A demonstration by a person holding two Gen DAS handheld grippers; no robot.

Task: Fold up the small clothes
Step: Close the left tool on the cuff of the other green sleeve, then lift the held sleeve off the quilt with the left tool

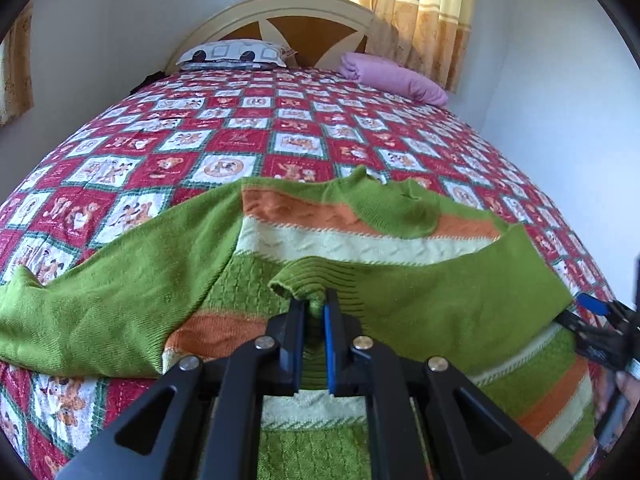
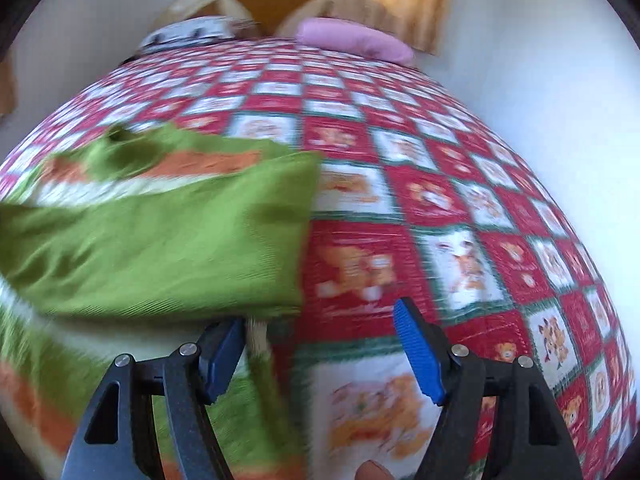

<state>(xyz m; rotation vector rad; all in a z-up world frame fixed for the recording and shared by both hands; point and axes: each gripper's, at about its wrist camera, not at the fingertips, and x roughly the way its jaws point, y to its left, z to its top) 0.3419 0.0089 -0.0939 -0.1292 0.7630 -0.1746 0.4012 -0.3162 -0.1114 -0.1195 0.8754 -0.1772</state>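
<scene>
Left gripper (image 1: 318, 306) tilted down toward the bed, jaws pinched nearly closed on the ribbed cuff (image 1: 304, 280) of the green sleeve folded across the sweater (image 1: 360, 240); right gripper (image 2: 320, 320) also angled down, jaws wide apart with nothing between them, just off the sweater's right edge over the bedspread (image 2: 460, 220). Beyond, a patterned pillow (image 1: 236, 54) and a pink pillow (image 1: 394, 78) against the headboard (image 1: 304, 20), curtains (image 1: 400, 0) behind, nothing blocking. Sweater spread flat on the near bedspread, other sleeve (image 1: 100, 292) stretched out left
</scene>
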